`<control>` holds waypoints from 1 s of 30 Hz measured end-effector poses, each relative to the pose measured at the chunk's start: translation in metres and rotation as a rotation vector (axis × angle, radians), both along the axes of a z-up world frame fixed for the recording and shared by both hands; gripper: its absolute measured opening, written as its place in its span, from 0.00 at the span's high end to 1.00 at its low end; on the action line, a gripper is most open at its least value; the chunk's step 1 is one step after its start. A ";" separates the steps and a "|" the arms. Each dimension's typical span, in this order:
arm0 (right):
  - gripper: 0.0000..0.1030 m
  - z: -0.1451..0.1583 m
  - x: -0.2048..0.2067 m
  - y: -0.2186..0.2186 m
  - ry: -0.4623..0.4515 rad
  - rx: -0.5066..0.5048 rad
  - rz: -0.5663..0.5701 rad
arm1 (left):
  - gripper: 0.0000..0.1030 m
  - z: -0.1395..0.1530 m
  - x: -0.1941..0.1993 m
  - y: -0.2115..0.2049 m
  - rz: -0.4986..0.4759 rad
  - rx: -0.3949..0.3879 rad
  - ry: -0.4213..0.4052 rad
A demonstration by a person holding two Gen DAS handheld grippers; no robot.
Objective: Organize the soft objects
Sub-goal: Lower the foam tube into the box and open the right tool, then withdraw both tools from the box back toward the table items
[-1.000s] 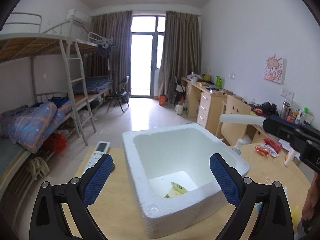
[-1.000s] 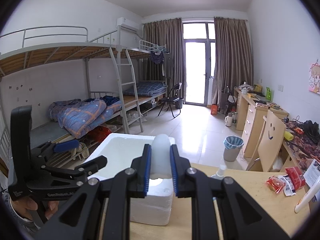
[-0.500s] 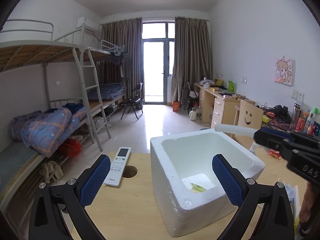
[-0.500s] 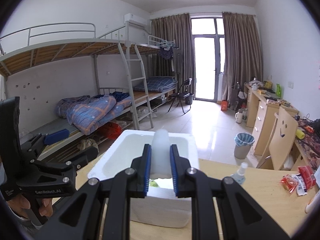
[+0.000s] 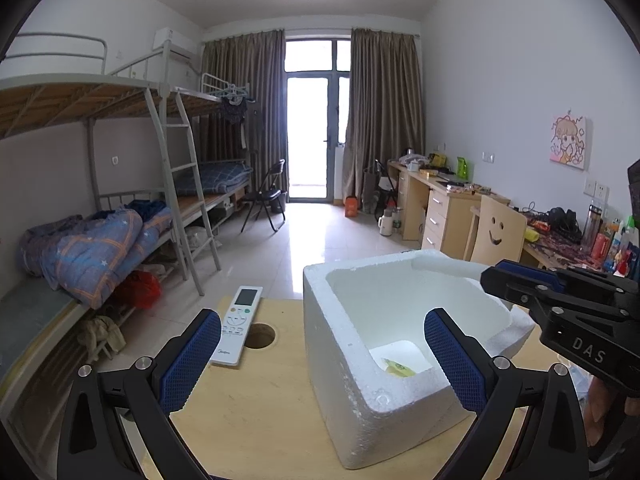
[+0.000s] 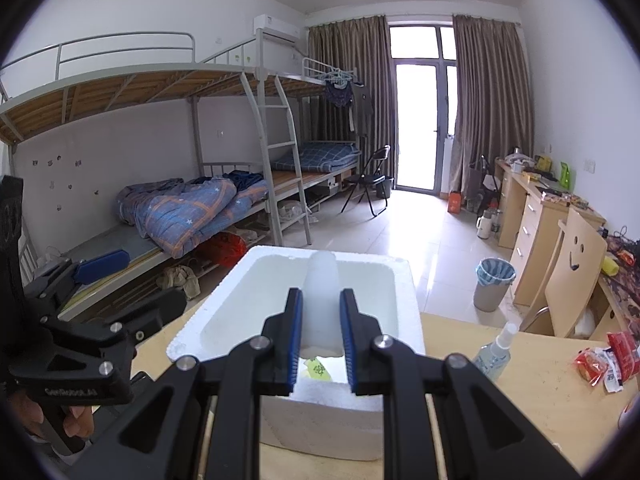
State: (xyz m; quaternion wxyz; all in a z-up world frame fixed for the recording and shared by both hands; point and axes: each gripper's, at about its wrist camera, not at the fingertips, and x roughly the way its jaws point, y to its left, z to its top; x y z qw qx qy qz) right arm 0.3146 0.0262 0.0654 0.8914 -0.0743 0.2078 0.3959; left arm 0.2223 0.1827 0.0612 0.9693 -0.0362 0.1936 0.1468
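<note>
A white foam box (image 5: 360,380) stands open on the wooden table, and a yellow-green packet (image 5: 398,366) lies on its floor. In the right wrist view my right gripper (image 6: 320,295) is shut on a soft white tube (image 6: 321,276). It holds the tube over the box's near rim (image 6: 332,396), with the packet (image 6: 318,368) below. My left gripper (image 5: 322,316) is open and holds nothing; its blue pads straddle the box's near left corner. From the left wrist view the right gripper (image 5: 492,276) reaches in over the box's right rim.
A white remote (image 5: 238,324) lies left of the box beside a round hole (image 5: 259,335) in the table. A spray bottle (image 6: 496,352) and red snack packets (image 6: 600,360) lie to the box's right. A bin (image 6: 494,284) and a smiley-backed chair (image 6: 576,276) stand on the floor beyond.
The right gripper has carried the white tube forward and slightly down, over the box opening. The left gripper has swung a little left, so the box sits further right in its view.
</note>
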 end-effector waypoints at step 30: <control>0.21 0.032 -0.021 -0.021 -0.038 0.034 -0.038 | 0.01 0.012 -0.008 -0.014 -0.034 -0.001 -0.009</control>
